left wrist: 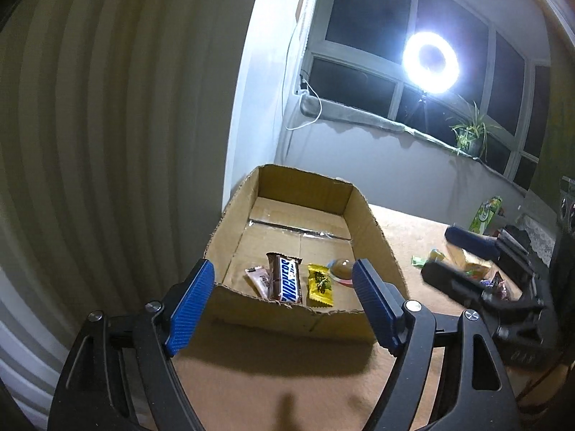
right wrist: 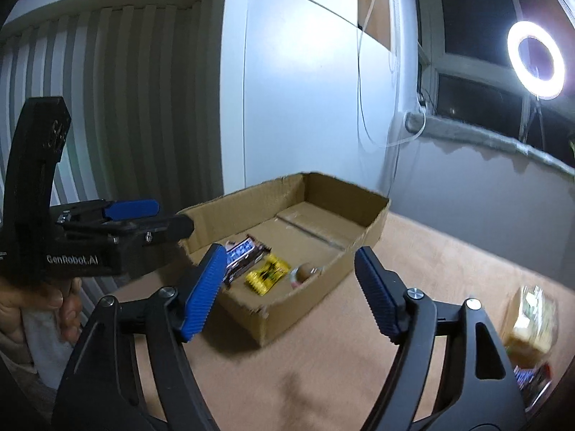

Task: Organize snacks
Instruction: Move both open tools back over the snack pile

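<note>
Both claws spread, empty: left claw (left wrist: pixel 284 309) at box (left wrist: pixel 377 230) near edge; loose snacks (right wrist: pixel 532 319) by desk's right edge, nearer right claw (right wrist: pixel 287 292).

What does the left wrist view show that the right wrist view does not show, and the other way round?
Only the left wrist view: a pink wrapper beside the Snickers bar, a potted plant on the sill, a green carton, and the right gripper over loose snacks.

Only the right wrist view: the left gripper from the side and the hand holding it.

Both: the cardboard box, the yellow packet inside it, the ring light, and open, empty jaws.
</note>
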### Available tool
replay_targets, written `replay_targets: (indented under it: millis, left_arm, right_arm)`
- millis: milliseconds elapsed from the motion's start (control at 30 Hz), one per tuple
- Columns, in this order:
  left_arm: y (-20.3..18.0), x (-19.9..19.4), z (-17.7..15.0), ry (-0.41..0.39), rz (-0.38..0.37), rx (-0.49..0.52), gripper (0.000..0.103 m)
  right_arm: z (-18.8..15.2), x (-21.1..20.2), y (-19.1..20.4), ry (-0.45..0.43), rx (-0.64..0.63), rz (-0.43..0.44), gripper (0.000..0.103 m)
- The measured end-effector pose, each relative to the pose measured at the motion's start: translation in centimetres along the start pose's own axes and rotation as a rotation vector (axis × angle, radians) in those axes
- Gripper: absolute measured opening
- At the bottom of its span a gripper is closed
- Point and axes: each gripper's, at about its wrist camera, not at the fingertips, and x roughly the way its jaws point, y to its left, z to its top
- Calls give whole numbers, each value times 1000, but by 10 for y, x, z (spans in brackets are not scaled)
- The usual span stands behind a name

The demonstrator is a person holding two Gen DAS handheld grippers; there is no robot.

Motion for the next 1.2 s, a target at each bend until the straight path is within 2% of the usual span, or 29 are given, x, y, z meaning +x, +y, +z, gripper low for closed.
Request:
replay_targets:
  millis: [100, 233, 400, 600, 900, 1200]
  left_arm:
    - [-6, -5, -1, -3, -1, 6, 79]
    - [-16, -10, 1, -4, -10, 21, 79]
    - [-39, -12, 6, -15, -27, 54, 79]
    - [-68, -7, 3, 11, -51, 108, 79]
    - [-107, 0, -4, 42, -85, 166, 81]
    - [-156, 20, -21, 113, -162, 215, 81]
  right_arm:
    - [-10, -5, 1, 24, 24, 26, 78]
    - [-22, -14, 2, 41, 2, -1, 78]
    - [-36, -28, -12, 54, 38, -23, 78]
    - [-48, -46, -30, 53, 65, -53, 78]
    - [-64, -72, -71, 47, 137, -127, 78]
    - [-85, -104, -122, 49, 224, -245, 79]
